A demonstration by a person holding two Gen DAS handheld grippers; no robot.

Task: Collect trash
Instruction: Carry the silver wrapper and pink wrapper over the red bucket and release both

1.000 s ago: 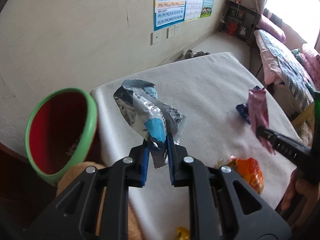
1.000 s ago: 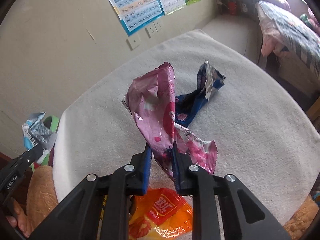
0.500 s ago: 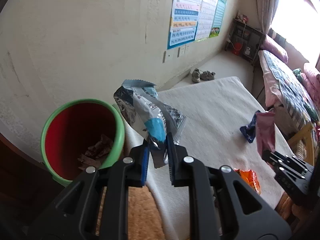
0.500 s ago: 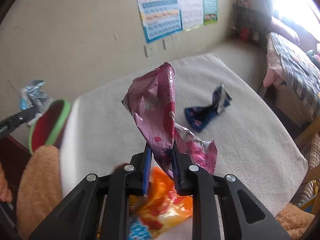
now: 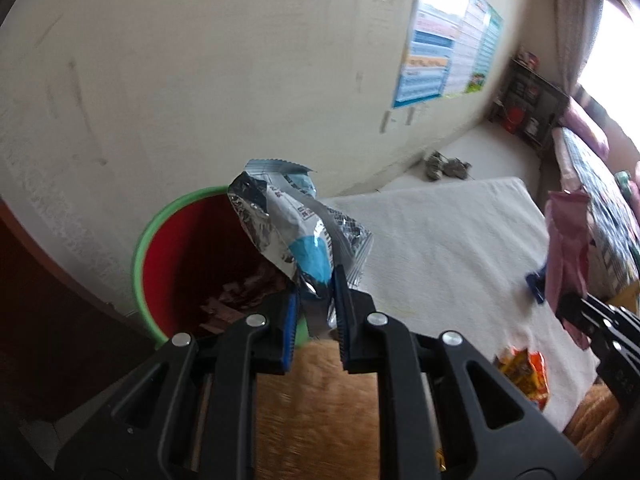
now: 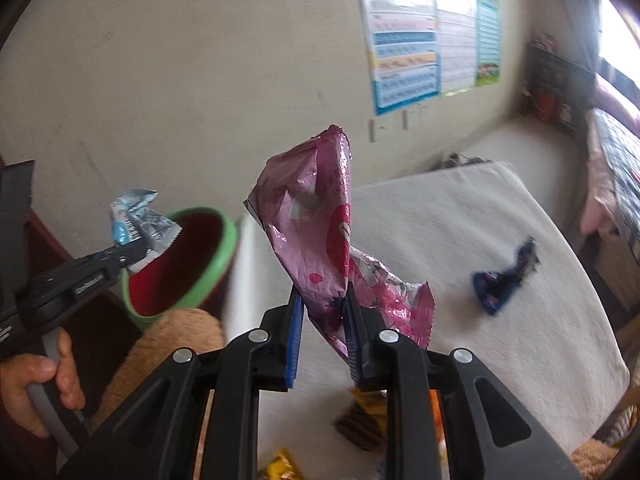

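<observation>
My left gripper (image 5: 316, 296) is pinched tight on a silver bag (image 5: 288, 224). The bag is crinkly and shiny, with a blue patch and small black print. It sticks up from the jaws, right in front of the bin (image 5: 180, 264). The bin is red inside with a green rim, and some brown scraps lie at its bottom.

My right gripper (image 6: 322, 312) is pinched tight on a pink bag (image 6: 316, 224). That bag is wrinkled, with red spots, and its lower end flops out to the right of the jaws.

A second ago the bin sat far to the left in my left camera and leaned sideways. Now I look almost straight down into it. The pink bag was low over the table (image 6: 500, 264) then. Now it is higher and nearer the bin, and the orange bag (image 5: 524, 372) has slid down toward the bottom of both views.

The bin stands just beside the table's left edge, close to the wall (image 5: 200, 80). The bin's mouth is wide open. A blue wrapper (image 6: 504, 280) lies alone out on the cloth, well apart from both grippers. In the right camera a hand (image 6: 36, 384) holds the left gripper's handle low on the left.
</observation>
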